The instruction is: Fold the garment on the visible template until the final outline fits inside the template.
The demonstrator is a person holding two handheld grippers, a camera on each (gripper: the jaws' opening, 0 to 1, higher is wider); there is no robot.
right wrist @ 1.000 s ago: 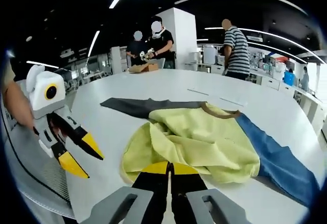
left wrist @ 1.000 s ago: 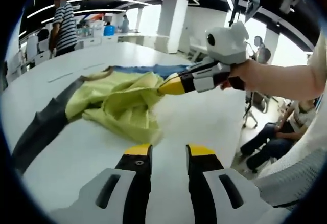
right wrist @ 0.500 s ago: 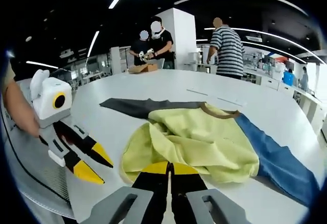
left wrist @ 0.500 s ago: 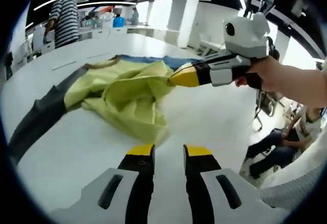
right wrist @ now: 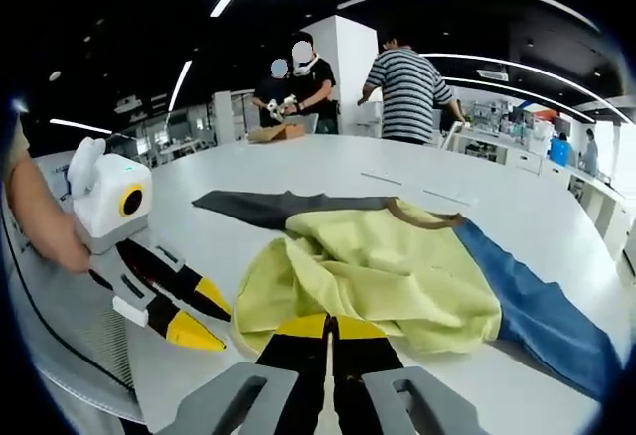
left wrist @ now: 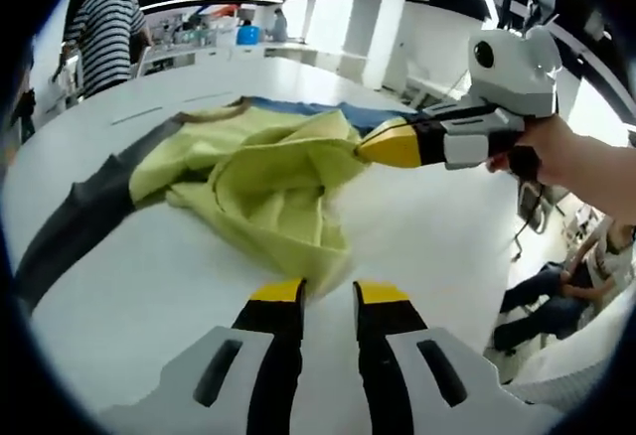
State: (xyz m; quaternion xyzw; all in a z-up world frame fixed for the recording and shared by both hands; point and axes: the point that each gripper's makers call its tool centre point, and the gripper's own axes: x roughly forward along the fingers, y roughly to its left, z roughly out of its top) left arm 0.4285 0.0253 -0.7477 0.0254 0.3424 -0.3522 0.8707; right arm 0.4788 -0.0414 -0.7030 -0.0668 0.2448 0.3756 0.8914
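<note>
A yellow-green garment (right wrist: 383, 276) lies crumpled on the white table (right wrist: 248, 172), with a dark grey sleeve (right wrist: 268, 207) out to one side and a blue sleeve (right wrist: 542, 321) to the other. My right gripper (right wrist: 330, 328) is shut on the near yellow edge. In the left gripper view the same garment (left wrist: 263, 182) lies ahead, and the right gripper (left wrist: 390, 145) pinches its fold from the right. My left gripper (left wrist: 328, 292) stands open just short of the cloth's near corner, nothing between its jaws. It appears again as the left gripper (right wrist: 204, 316) beside the garment.
Thin lines (right wrist: 397, 179) are marked on the table beyond the garment. A person in a striped shirt (right wrist: 407, 82) stands at the far edge, two more people (right wrist: 288, 82) behind. A seated person (left wrist: 542, 296) is off the table's right side.
My left gripper has moved closer to the garment's near corner, still open. The right gripper keeps its hold on the yellow edge. The person in the striped shirt has walked along the far side.
</note>
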